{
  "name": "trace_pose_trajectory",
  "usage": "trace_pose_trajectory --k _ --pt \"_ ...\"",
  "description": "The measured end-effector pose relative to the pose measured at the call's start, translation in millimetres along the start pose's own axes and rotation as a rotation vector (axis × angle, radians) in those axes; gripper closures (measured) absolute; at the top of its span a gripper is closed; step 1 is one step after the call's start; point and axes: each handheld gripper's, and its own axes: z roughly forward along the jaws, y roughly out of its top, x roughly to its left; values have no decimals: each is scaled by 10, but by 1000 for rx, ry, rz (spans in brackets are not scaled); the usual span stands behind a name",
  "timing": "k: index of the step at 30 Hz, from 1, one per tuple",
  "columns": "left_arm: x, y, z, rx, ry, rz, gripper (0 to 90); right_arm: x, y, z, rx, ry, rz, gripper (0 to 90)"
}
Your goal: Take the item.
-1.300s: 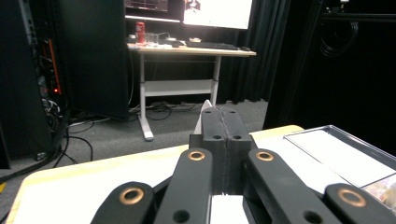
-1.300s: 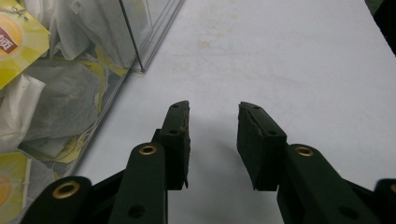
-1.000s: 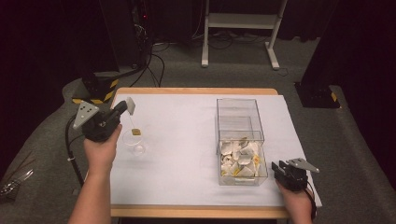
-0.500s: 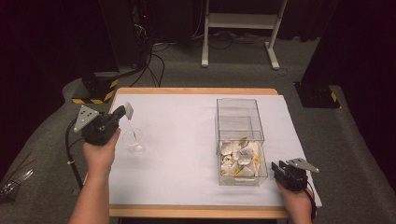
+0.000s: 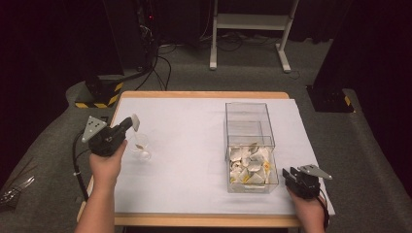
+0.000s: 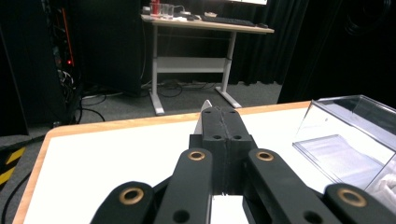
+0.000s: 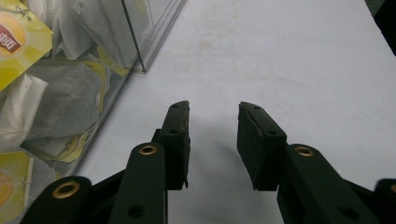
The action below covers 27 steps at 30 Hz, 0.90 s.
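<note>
Pinching a tea bag's tag [image 5: 135, 122] in tightly closed fingers, the left gripper [image 5: 127, 127] dangles the tea bag [image 5: 140, 145] straight down into the glass cup [image 5: 138, 148] at the worktop's [image 5: 194, 126] left. The right gripper [image 5: 293, 175] rests half-open and empty, near-right of the clear box [image 5: 248, 141].

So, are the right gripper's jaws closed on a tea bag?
No, the right gripper stands open over bare white table, with the tea bags off to the side.
</note>
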Motion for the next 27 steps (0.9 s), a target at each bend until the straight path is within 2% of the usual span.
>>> trace_pose_trajectory --k 27 --pt "30 -506 36 122 13 -15 900 6 1 3 5 -1 -2 645"
